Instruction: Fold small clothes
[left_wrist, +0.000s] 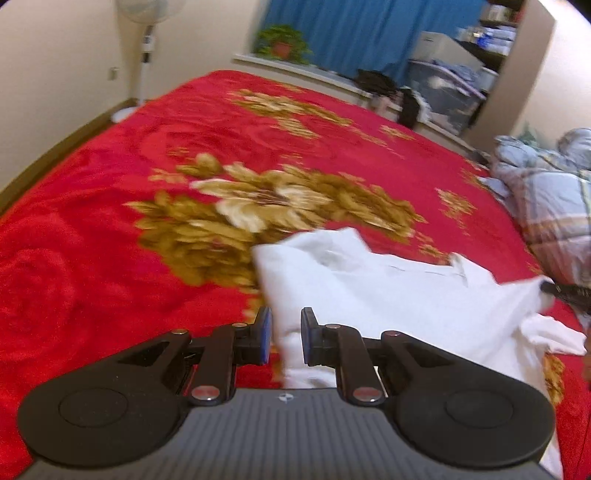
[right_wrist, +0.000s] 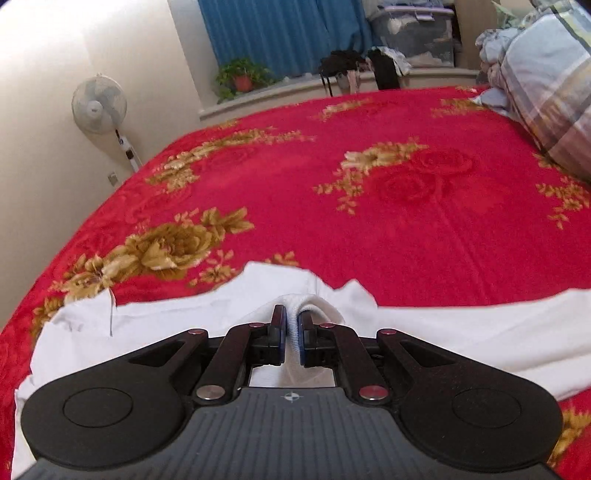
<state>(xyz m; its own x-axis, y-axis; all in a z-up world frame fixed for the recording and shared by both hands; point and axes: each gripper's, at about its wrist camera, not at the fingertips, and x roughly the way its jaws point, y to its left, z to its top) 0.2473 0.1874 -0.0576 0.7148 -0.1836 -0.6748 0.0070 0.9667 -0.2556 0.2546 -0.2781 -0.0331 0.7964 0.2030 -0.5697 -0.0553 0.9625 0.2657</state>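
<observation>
A white garment (right_wrist: 207, 317) lies on a red blanket (right_wrist: 424, 236) patterned with gold-brown flowers and tone-on-tone roses. A blue-grey plaid quilt (right_wrist: 546, 85) sits beside blue curtains (right_wrist: 280, 33), a green plant in a red-orange pot (right_wrist: 242, 79) and black grippers with blue pads (left_wrist: 264, 341).

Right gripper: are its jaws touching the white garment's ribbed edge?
Touching. The right wrist view shows the right gripper with its jaws closed on the ribbed edge of the white garment.
</observation>
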